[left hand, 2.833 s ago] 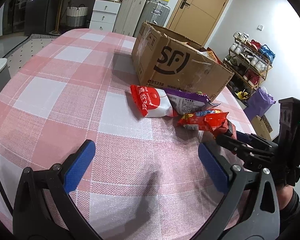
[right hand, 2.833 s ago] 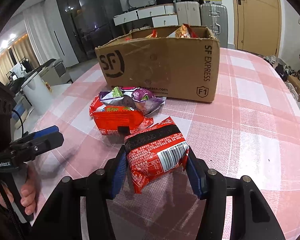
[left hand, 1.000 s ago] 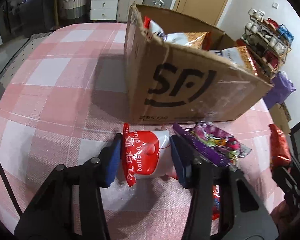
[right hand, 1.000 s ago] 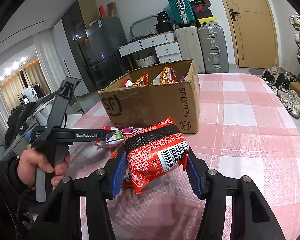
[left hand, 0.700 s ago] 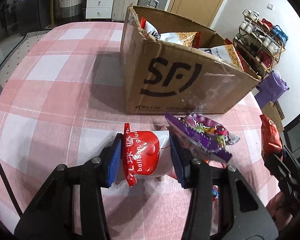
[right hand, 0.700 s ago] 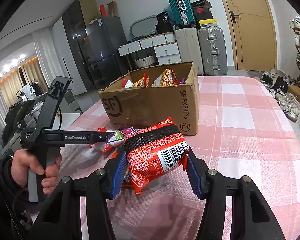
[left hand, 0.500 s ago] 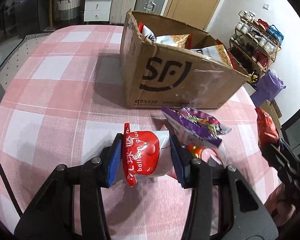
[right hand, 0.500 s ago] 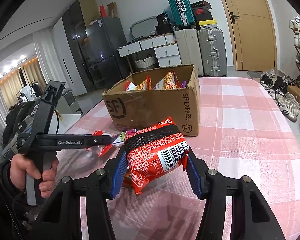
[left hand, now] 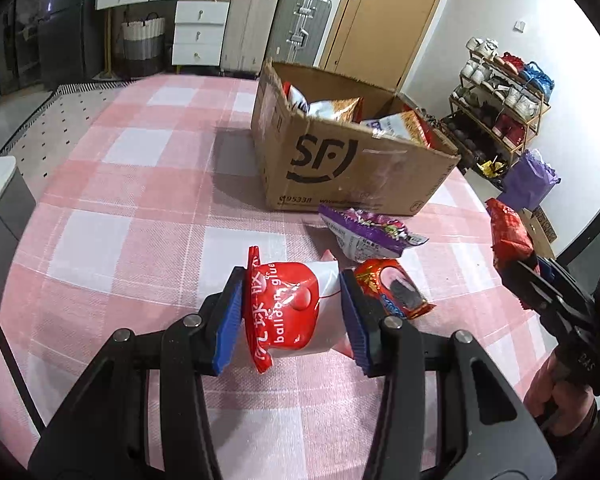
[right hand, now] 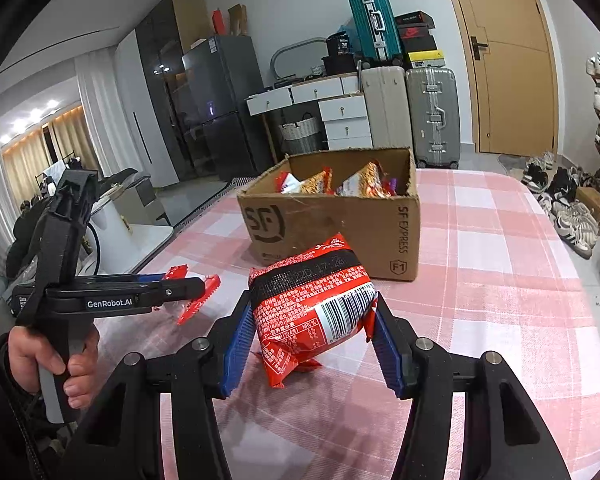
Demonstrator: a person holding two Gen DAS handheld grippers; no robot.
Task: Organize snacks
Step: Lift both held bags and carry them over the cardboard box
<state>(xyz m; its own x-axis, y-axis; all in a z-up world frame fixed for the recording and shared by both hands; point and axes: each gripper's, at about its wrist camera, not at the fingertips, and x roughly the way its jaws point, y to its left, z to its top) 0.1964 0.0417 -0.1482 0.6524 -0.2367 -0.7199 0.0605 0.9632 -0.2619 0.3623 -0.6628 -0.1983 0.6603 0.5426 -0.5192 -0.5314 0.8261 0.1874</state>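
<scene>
My left gripper (left hand: 292,316) is shut on a red and white balloon glue packet (left hand: 290,314) and holds it above the table. My right gripper (right hand: 310,340) is shut on a red noodle packet (right hand: 314,304) with a barcode, held in the air before the open SF cardboard box (right hand: 332,232). The box (left hand: 340,160) holds several snack bags. A purple snack bag (left hand: 368,234) and a red snack bag (left hand: 392,288) lie on the checked tablecloth in front of the box. The right gripper with its packet also shows at the right edge of the left wrist view (left hand: 512,240).
The table has a pink and white checked cloth (left hand: 140,200). Beyond the far table edge stand suitcases (right hand: 432,112), white drawers (right hand: 340,116) and a door. A shoe rack (left hand: 500,96) and a purple bag (left hand: 530,178) stand at the right.
Both grippers have risen and pulled back from the box with their packets. The left one took hold of the balloon glue packet since the earliest frame.
</scene>
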